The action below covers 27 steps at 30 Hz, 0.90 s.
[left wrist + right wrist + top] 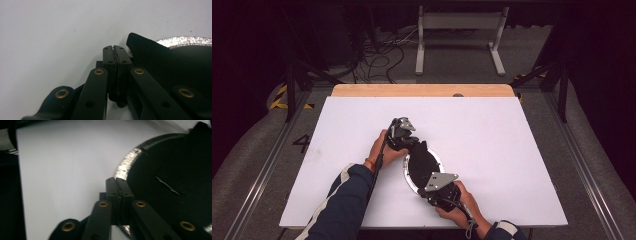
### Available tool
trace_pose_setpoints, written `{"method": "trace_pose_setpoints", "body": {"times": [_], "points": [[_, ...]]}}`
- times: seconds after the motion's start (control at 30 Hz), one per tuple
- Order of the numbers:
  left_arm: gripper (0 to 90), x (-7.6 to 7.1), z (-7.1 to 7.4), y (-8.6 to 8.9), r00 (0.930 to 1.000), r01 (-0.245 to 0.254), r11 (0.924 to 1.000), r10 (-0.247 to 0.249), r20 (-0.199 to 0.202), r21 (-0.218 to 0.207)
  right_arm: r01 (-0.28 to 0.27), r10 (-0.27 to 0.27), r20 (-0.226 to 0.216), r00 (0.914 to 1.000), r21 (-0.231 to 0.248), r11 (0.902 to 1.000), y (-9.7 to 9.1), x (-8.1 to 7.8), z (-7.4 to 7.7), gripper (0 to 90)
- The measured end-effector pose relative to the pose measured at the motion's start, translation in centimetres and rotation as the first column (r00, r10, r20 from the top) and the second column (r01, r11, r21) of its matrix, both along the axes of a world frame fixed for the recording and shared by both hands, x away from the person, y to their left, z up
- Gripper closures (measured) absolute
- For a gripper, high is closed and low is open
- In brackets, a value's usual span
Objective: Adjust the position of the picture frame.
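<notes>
White counter (pixel 492 150) carries black oval disc with silvery foil rim (pixel 422 167), lying near centre, toward my side. Beyond far wooden edge: white metal frame (pixel 460 35) and tangle of black cables (pixel 379 55) on grey floor. I see left gripper (pixel 416 146) at disc's far-left end, right gripper (pixel 428 189) at its near end. Left gripper view: fingers (pixel 110 57) clenched together beside raised black flap (pixel 147 50), whether pinching disc I cannot tell. Right gripper view: fingers (pixel 111 187) pressed together at foil rim, grasp unclear.
</notes>
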<state>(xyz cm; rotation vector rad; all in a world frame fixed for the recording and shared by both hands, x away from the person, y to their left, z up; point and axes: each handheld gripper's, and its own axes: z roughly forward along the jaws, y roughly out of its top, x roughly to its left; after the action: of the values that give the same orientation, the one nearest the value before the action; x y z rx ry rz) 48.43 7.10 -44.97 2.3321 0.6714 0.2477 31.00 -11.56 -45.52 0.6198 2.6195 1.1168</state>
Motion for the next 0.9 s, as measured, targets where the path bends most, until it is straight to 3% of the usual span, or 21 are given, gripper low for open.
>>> {"method": "trace_pose_setpoints", "body": {"times": [0.07,0.27,0.37,0.9], "points": [[88.5,-0.1,0.0,0.2,1.0000,0.000,1.0000,0.000,-0.005,0.005,0.013,-0.013,-0.026,0.9996,0.022,0.9997,-0.2,-0.1,-0.1,90.0],[88.6,-0.2,0.0,0.5,1.0000,-0.001,1.0000,0.001,-0.007,0.007,-0.032,0.035,-0.047,0.9983,0.053,0.9980,0.9,-0.6,-0.3,90.0],[89.3,-0.3,-0.1,0.6,1.0000,0.006,1.0000,-0.006,0.000,0.002,-0.027,0.028,-0.031,0.9992,0.017,0.9995,1.3,-0.8,-0.7,90.0],[89.6,-1.4,-0.1,3.4,0.9998,0.005,1.0000,-0.005,-0.017,0.006,0.012,-0.013,-0.010,0.9999,-0.032,0.9994,0.0,-0.7,-0.3,90.0]]}}
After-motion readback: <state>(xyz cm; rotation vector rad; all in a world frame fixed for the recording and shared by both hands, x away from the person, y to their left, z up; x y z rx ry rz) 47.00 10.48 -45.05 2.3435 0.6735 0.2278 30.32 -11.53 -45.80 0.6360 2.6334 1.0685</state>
